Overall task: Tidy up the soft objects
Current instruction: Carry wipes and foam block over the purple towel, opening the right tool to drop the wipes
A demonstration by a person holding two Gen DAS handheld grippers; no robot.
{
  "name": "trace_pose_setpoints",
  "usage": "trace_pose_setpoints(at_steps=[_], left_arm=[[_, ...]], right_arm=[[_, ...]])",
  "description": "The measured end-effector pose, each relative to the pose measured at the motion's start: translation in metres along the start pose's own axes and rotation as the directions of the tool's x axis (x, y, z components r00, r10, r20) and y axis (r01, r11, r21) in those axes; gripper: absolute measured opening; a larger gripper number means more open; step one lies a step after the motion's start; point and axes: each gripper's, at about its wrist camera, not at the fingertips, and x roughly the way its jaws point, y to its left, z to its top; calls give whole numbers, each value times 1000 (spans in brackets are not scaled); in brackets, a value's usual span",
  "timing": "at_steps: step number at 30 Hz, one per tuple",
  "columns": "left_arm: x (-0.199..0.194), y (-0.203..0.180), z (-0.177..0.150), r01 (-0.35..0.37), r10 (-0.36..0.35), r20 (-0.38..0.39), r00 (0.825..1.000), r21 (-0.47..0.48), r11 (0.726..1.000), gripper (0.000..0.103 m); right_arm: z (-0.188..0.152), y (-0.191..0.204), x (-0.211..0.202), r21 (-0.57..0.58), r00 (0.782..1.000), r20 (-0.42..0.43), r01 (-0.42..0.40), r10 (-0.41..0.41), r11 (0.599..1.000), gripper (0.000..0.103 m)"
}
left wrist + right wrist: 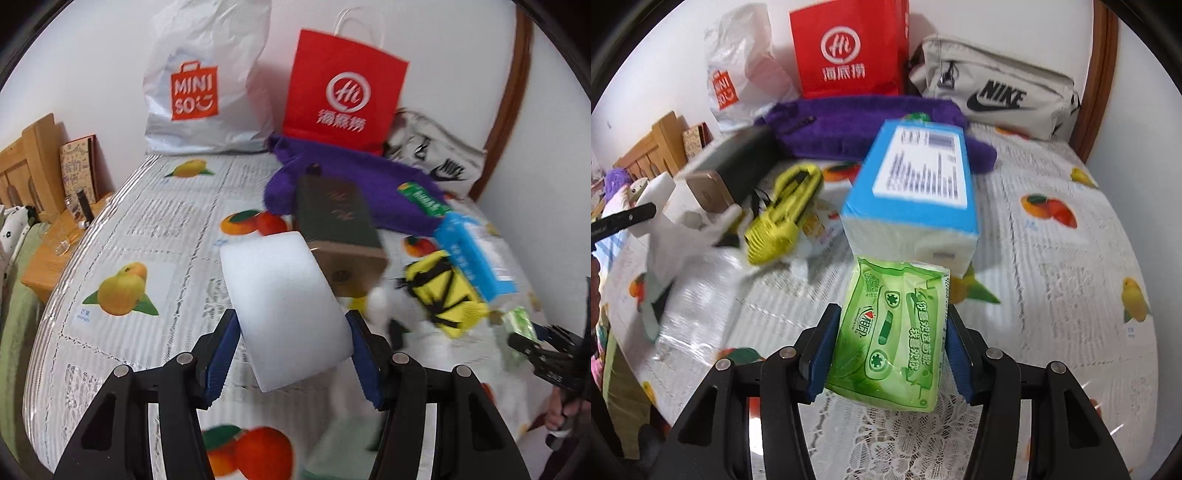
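Foam first: the left gripper [293,354] pinches a white foam block [284,306] between both blue pads, the block's long axis running out along the fingers toward 12 o'clock. Its likely targets, the MINISO bag [207,81] and red paper bag [343,85], stand at 11 and 12 o'clock, well apart. The right gripper [890,350] is pressed onto a green tissue pack [894,336], lengthwise too, with a blue tissue box [916,184] just beyond at 12 o'clock.
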Motion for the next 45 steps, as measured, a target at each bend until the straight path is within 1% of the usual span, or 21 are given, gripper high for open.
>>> trace_pose_setpoints(at_steps=[4,8,13,19,26,33,37,42,45], left_arm=[[-18,-14,9,43,-43,24,999,15,999,56],[-23,-30,20,70,-71,21,997,36,997,56],[-18,-47,38,82,-83,14,996,62,995,57],[0,-56,61,86,-86,-5,996,57,995,57],[23,-63,92,77,-76,-24,997,63,995,57],[52,-65,116,73,-70,-52,996,61,995,59],[71,-61,129,58,-54,-75,996,44,997,59],[95,-58,146,45,-41,-98,994,37,998,59],[114,-55,156,56,-54,-120,991,16,998,59]], right_arm=[[14,3,-18,-19,999,47,2,-1,1000,54],[31,-2,-30,-20,997,81,-9,11,1000,54],[53,-7,-40,-25,993,117,-12,15,1000,54],[85,-12,-38,-36,989,146,-25,30,999,54],[128,-16,-22,-51,985,168,-41,49,998,54],[161,-19,5,-47,985,154,-70,76,996,54],[176,-20,22,-58,987,141,-66,74,996,55],[195,-26,53,-66,992,98,-71,77,995,55],[206,-29,72,-63,993,77,-82,86,995,55]])
